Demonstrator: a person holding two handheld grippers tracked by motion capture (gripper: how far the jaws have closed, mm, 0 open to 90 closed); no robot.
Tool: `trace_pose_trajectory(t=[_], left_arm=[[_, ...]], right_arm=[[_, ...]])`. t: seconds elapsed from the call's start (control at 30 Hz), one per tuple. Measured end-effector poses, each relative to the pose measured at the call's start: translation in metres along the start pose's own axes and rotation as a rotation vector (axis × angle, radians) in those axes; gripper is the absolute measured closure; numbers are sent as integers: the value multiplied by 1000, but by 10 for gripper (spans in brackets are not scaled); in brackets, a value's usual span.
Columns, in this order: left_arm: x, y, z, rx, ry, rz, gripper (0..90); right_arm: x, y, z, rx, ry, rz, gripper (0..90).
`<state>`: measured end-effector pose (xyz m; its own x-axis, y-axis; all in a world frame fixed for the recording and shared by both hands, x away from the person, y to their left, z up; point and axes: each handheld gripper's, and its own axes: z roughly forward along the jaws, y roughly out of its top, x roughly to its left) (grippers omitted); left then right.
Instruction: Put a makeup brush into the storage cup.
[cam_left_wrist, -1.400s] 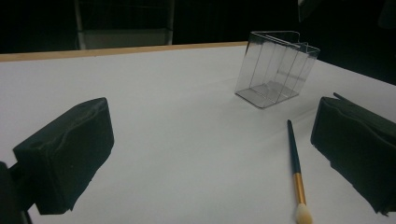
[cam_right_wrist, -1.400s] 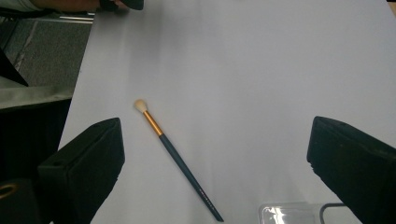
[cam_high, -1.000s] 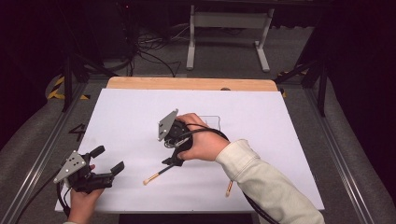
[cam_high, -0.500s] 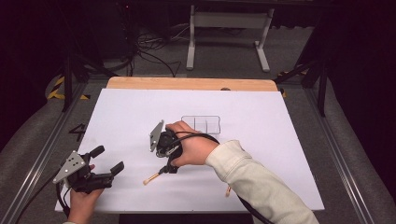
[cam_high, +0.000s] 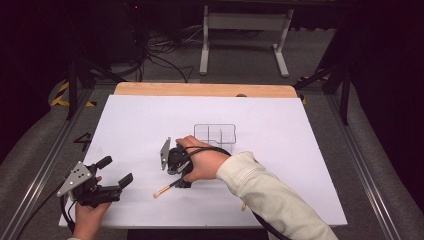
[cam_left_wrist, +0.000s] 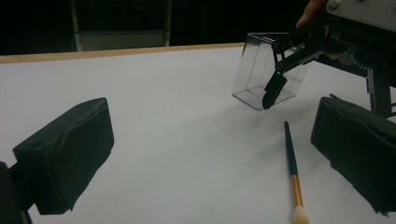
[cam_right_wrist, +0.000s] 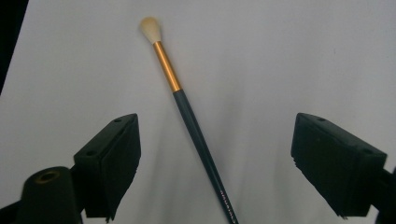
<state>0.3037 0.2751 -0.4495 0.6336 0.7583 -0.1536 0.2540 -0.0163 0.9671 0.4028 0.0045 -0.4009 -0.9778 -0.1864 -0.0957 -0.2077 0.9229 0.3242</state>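
A makeup brush (cam_high: 166, 188) with a dark teal handle, gold ferrule and white bristles lies flat on the white sheet. My right gripper (cam_high: 182, 183) hangs over its handle end, pointing down. In the right gripper view the brush (cam_right_wrist: 187, 107) runs up between the two pads, and my right gripper (cam_right_wrist: 224, 170) stands open, its jaws having just closed a little with no pad touching the handle. My left gripper (cam_high: 115, 171) rests open at the front left, empty. In its view, the left gripper (cam_left_wrist: 210, 158) faces the brush (cam_left_wrist: 292, 163) and the right gripper's finger (cam_left_wrist: 273, 91).
A clear plastic box (cam_high: 215, 132) with compartments stands behind the right hand, also seen as the clear box (cam_left_wrist: 261, 70). The table's wooden far edge (cam_high: 205, 90) borders the white sheet (cam_high: 280, 150). A small orange-tipped stick (cam_high: 243, 205) peeks out beside the sleeve.
My right gripper has moved left and down from near the clear box to just over the brush handle. The left gripper has stayed where it was.
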Motion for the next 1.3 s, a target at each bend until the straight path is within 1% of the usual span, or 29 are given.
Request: trace_pose_trajectory(t=[0.07, 0.13, 0.2, 0.23, 0.27, 0.37, 0.47, 0.5, 0.57, 0.6, 0.63, 0.7, 0.77, 0.9, 0.93, 1.07, 1.1, 1.2, 1.3], left_arm=[[0, 0, 0, 0, 1, 1, 4], [0, 0, 0, 1, 1, 2, 3], [0, 0, 0, 1, 1, 2, 4], [0, 0, 0, 1, 1, 1, 4], [0, 0, 0, 3, 1, 3, 3], [0, 0, 0, 2, -1, 2, 3], [0, 0, 0, 3, 1, 5, 4], [0, 0, 0, 3, 1, 5, 4], [0, 0, 0, 3, 0, 4, 4], [0, 0, 0, 3, 1, 3, 4], [0, 0, 0, 3, 1, 2, 4], [0, 0, 0, 4, 3, 5, 4], [0, 0, 0, 5, 3, 6, 3], [0, 0, 0, 5, 2, 4, 4], [0, 0, 0, 6, 3, 4, 4], [0, 0, 0, 7, 0, 5, 4], [0, 0, 0, 6, 2, 3, 4], [0, 0, 0, 5, 1, 0, 4], [0, -1, 0, 5, 2, -2, 4]], right_arm=[[0, 0, 1, 3, 2, -4, 181], [-1, -2, 6, 26, 7, -11, 220], [-1, -2, 7, 36, 6, -7, 233], [-1, -3, 9, 47, 7, -17, 243], [-1, -4, 12, 49, 11, -22, 278], [0, -4, 16, 77, 16, -44, 344], [-1, -2, 18, 94, 15, -85, 448], [-1, -2, 19, 92, 12, -89, 469], [-1, -1, 19, 96, 13, -96, 485], [0, -1, 21, 104, 27, -107, 526], [0, 0, 21, 110, 28, -113, 545], [0, 0, 22, 118, 31, -116, 561], [2, 1, 25, 128, 43, -125, 611], [1, 2, 26, 142, 46, -129, 639], [1, 3, 26, 146, 49, -138, 662], [3, 5, 27, 170, 75, -136, 778], [4, 6, 27, 173, 80, -135, 793], [4, 6, 27, 174, 88, -129, 832], [5, 5, 27, 173, 87, -123, 837]])
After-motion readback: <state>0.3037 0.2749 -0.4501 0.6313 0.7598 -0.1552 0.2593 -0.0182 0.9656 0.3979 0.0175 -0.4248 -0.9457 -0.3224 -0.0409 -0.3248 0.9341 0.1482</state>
